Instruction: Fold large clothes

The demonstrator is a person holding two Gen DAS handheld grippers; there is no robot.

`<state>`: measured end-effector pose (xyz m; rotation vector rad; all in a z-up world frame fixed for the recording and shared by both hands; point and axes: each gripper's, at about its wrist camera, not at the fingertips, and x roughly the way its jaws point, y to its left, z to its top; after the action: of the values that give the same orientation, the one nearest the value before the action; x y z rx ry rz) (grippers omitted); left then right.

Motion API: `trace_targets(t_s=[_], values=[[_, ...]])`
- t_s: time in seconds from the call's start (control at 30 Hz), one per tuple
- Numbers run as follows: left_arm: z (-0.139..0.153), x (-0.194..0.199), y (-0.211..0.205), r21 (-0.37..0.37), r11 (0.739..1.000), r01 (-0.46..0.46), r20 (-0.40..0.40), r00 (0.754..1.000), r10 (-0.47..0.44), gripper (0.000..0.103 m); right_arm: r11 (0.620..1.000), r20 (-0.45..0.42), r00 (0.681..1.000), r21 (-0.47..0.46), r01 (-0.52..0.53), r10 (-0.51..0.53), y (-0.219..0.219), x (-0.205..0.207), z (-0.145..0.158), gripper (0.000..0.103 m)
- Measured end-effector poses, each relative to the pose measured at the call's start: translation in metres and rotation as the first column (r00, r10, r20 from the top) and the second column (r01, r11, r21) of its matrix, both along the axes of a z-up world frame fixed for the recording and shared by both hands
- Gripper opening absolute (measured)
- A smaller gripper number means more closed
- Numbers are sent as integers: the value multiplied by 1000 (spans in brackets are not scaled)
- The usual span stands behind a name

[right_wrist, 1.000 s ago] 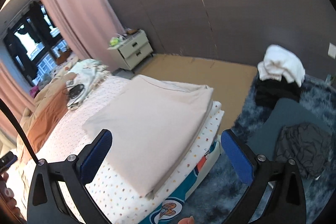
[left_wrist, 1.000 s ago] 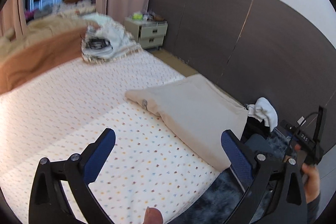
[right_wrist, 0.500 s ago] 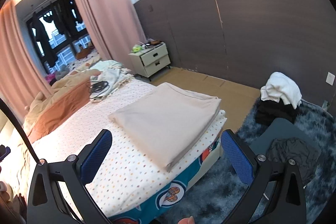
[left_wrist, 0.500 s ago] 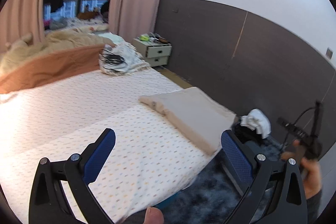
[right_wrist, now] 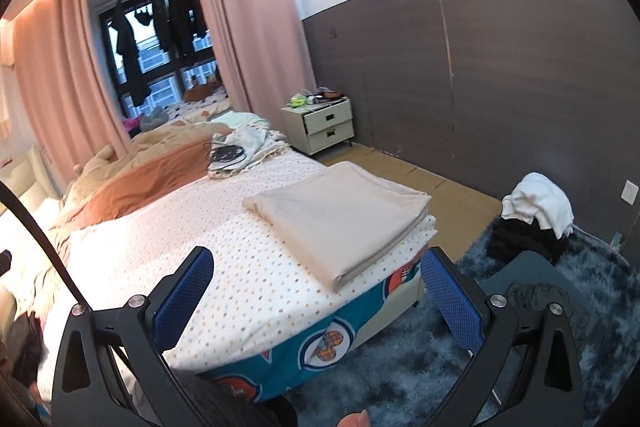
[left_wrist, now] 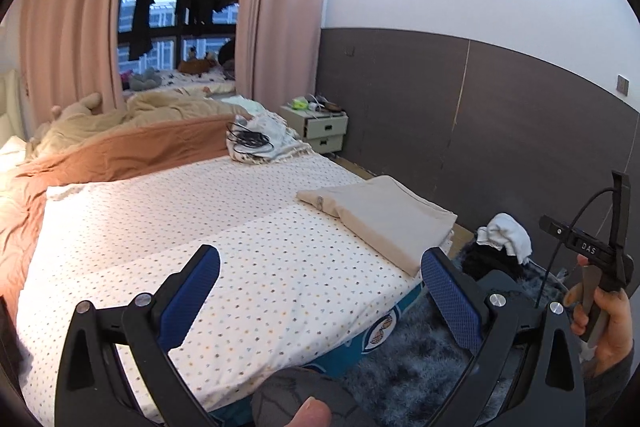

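A beige garment (left_wrist: 384,215) lies folded into a flat rectangle at the corner of the bed (left_wrist: 240,247); it also shows in the right wrist view (right_wrist: 340,215). My left gripper (left_wrist: 320,291) is open and empty, held well back from the bed's foot edge. My right gripper (right_wrist: 316,291) is open and empty, also back from the bed and above the rug. The right gripper's body shows at the right edge of the left wrist view (left_wrist: 600,255), held in a hand.
A pile of white and black clothes (right_wrist: 536,215) sits on a dark blue shaggy rug (right_wrist: 400,367) by the wall. A rumpled orange blanket (left_wrist: 120,155), a bundle with a black cable (left_wrist: 256,143) and a white nightstand (right_wrist: 320,125) are farther back.
Both grippers have pulled back and risen away from the bed. The folded garment looks smaller and farther, and more of the room and window shows.
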<state>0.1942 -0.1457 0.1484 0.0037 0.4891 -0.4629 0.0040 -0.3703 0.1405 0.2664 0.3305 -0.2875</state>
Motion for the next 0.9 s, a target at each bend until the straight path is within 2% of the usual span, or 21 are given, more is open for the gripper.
trace_targets(t_s=[0.17, 0.57, 0.9], values=[[-9, -27, 9, 35, 998, -49, 46, 998, 48, 103, 999, -6, 1000, -20, -26, 26, 12, -15, -9, 103], [-38, -110, 34, 27, 993, -112, 110, 988, 108, 103, 995, 41, 995, -56, -84, 86, 47, -62, -43, 103], [-63, -163, 50, -32, 989, -142, 135, 980, 145, 103, 990, 95, 987, -75, -119, 126, 65, -90, -69, 103]])
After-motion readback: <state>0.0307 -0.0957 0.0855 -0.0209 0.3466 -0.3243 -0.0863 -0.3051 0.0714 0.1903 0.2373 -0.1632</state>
